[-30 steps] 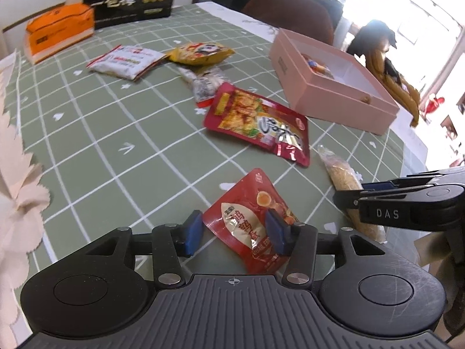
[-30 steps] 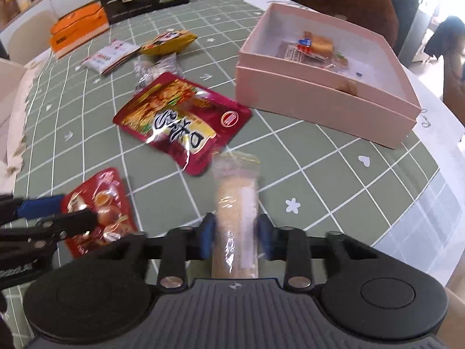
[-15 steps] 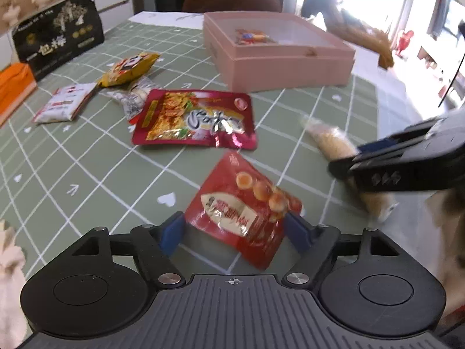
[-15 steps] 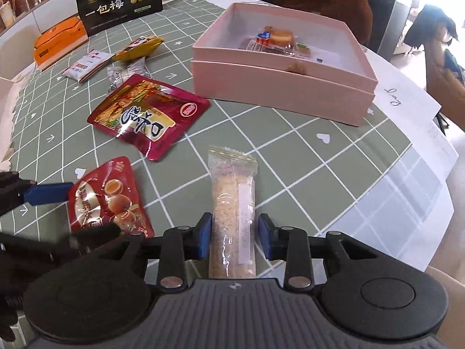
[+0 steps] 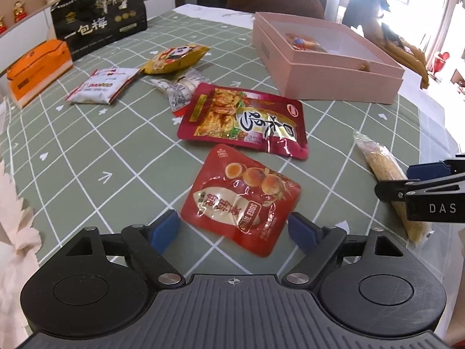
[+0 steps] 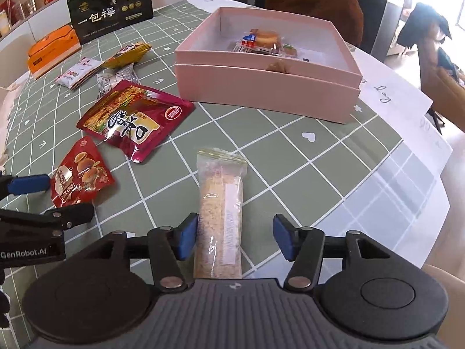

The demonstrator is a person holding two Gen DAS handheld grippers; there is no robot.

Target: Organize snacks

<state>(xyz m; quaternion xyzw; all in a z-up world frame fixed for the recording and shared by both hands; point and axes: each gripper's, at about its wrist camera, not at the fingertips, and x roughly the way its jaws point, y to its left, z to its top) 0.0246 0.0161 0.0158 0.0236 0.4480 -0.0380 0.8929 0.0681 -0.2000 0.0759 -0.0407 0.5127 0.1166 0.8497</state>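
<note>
The left gripper [image 5: 234, 229] has spread fingers around a red egg packet [image 5: 242, 199]. The right gripper [image 6: 235, 237] has just opened around a long clear packet [image 6: 219, 212], maybe touching one finger.

The near end of the clear snack stick [image 6: 219, 215] is hidden under the gripper body. The pink box's [image 5: 328, 78] contents are half screened by its wall — small wrappers, unreadable.
</note>
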